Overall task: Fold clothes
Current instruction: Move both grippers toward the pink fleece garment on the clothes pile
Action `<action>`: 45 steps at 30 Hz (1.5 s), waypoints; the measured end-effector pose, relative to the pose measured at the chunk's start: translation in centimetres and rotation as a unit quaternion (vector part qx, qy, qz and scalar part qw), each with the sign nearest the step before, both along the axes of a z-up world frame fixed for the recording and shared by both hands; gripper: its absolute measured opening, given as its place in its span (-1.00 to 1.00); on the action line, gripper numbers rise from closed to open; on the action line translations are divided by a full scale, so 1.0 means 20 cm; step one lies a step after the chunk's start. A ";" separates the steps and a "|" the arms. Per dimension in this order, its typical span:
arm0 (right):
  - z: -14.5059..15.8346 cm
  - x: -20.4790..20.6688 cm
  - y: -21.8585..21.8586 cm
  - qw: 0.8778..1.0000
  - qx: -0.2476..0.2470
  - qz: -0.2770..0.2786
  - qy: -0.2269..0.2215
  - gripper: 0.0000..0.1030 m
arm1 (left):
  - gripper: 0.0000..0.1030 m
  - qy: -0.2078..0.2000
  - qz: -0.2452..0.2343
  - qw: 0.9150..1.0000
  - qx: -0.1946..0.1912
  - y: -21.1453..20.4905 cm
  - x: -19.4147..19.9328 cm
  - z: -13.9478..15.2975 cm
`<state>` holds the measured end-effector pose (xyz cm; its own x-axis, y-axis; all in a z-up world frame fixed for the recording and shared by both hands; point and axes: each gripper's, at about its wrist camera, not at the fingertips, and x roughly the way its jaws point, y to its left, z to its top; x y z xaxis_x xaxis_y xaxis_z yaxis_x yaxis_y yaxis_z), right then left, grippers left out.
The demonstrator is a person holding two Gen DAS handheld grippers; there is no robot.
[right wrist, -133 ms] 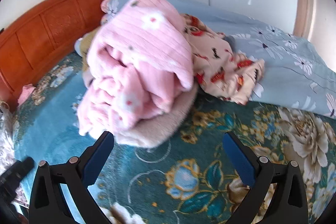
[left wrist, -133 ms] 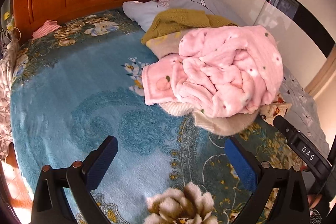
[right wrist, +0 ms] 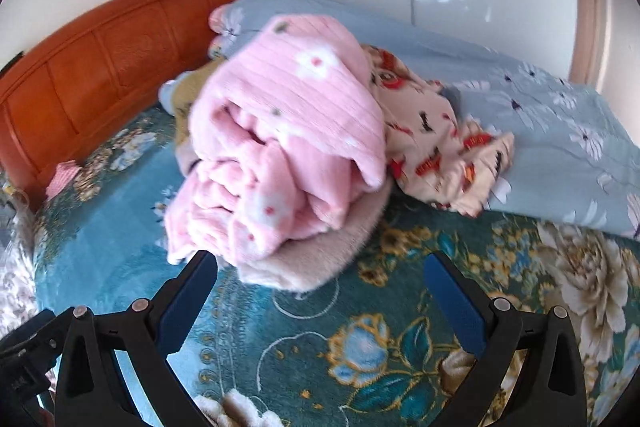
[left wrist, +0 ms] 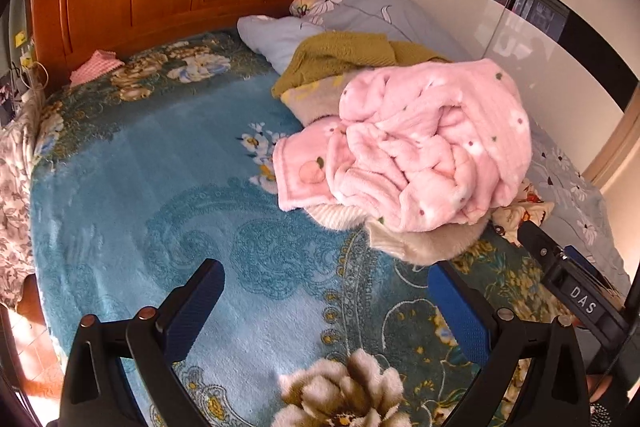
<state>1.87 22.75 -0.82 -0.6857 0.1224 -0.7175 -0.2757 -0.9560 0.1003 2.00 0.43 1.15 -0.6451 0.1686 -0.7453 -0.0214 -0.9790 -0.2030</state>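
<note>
On the bed the pink fleece garment lies crumpled on a heap, none visibly folded, while my left gripper and right gripper both hover spread apart, holding nothing.

The right gripper is held wide apart over a teal floral blanket, with nothing between its blue pads. Just beyond it, a crumpled pink fleece is piled on a beige garment. A printed cream garment is seen at its right, beside a grey-blue quilt. A wooden headboard is seen far left.
</note>
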 end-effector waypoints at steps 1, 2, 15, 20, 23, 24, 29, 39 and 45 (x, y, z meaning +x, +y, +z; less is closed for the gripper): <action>0.00 0.00 0.01 1.000 0.001 -0.002 -0.001 1.00 | 1.00 0.012 0.002 1.000 -0.004 0.00 0.02 0.01; 0.00 0.01 0.02 1.000 0.001 -0.004 -0.002 1.00 | 1.00 0.024 0.004 1.000 -0.009 0.01 0.05 0.03; 0.15 0.10 0.09 0.997 -0.001 0.032 0.074 1.00 | 1.00 0.064 0.002 0.996 -0.066 0.15 0.09 0.17; 0.16 0.00 0.09 0.996 0.009 0.046 0.078 1.00 | 1.00 0.055 -0.008 0.995 -0.082 0.18 -0.03 0.13; 0.15 -0.09 0.09 0.996 0.008 0.049 0.073 1.00 | 1.00 0.047 -0.007 0.996 -0.074 0.17 -0.12 0.10; 0.15 -0.13 0.09 0.996 0.011 0.051 0.070 1.00 | 1.00 0.044 -0.007 0.996 -0.073 0.16 -0.16 0.09; 0.16 -0.29 0.07 0.997 0.029 0.052 0.058 1.00 | 1.00 0.031 -0.020 0.997 -0.061 0.14 -0.33 0.04; 0.23 -0.55 0.00 0.996 0.079 0.027 0.014 1.00 | 1.00 0.008 -0.046 0.998 -0.034 0.08 -0.61 -0.01; 0.25 -0.65 0.00 0.993 0.119 -0.006 -0.019 1.00 | 1.00 -0.008 -0.058 0.998 -0.020 0.06 -0.74 -0.03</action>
